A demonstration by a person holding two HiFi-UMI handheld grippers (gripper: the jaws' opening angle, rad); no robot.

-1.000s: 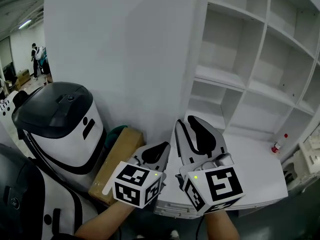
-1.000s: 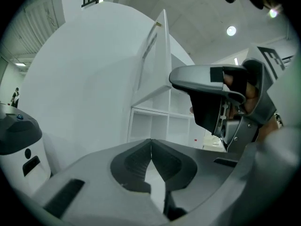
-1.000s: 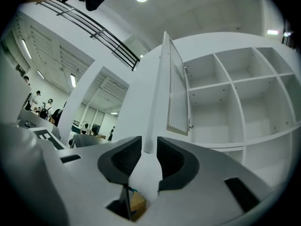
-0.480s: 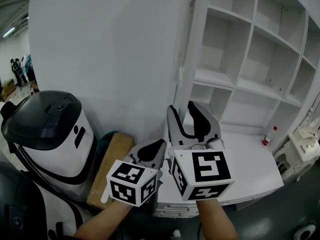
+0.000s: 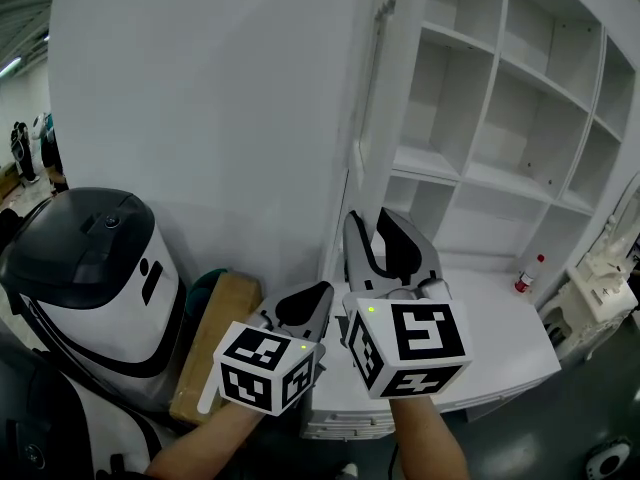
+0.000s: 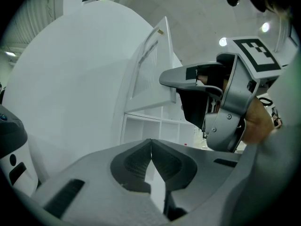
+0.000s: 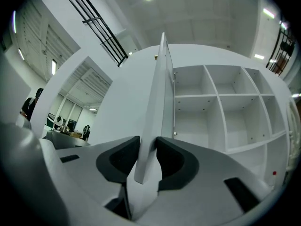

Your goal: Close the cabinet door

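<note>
The white cabinet door (image 5: 220, 118) stands open, and its tall free edge (image 5: 365, 168) faces me. In the right gripper view that edge (image 7: 157, 107) runs up between the jaws of my right gripper (image 7: 148, 147). The jaws are closing and both pads touch the panel. The head view shows the right gripper (image 5: 385, 226) reaching up to the bottom of the door edge. My left gripper (image 5: 312, 298) hangs just to its left and lower. In the left gripper view the left gripper (image 6: 151, 142) is shut with nothing between its tips.
White open shelving (image 5: 500, 118) fills the right, with a small red-capped bottle (image 5: 524, 274) on its low ledge. A black-and-white machine (image 5: 90, 268) and a cardboard box (image 5: 210, 338) stand at the lower left behind the door. People (image 5: 20, 148) stand far off at the left.
My right gripper has risen a little and tilted upward along the door edge. The left gripper has hardly moved. The view has drifted so the door edge now sits nearer the centre.
</note>
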